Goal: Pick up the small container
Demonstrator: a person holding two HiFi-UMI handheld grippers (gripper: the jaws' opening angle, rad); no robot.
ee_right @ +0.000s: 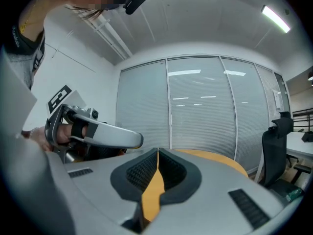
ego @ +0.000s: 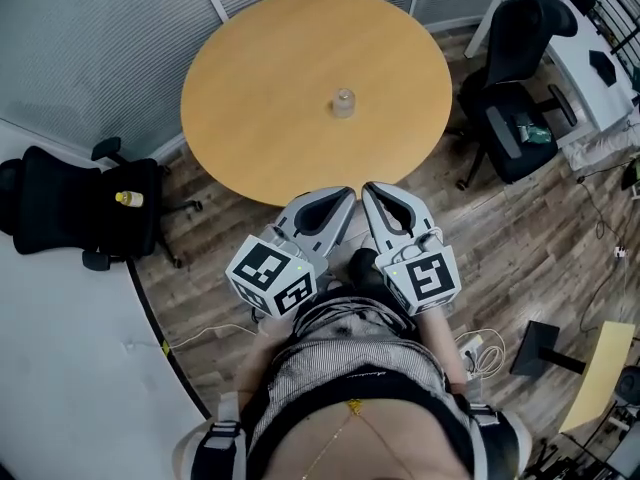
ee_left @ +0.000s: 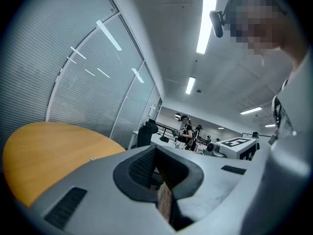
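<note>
The small container (ego: 343, 102) is standing near the middle of the round table (ego: 250, 118), well beyond both grippers. The left gripper (ego: 346, 196) and right gripper (ego: 369, 189) are hovering at the table's near edge, jaws pressed together, empty.

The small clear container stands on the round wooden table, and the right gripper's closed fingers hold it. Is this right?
No. The right gripper is closed but empty; the head view shows it near the person, apart from the small clear container, which stands on the round wooden table.
</note>
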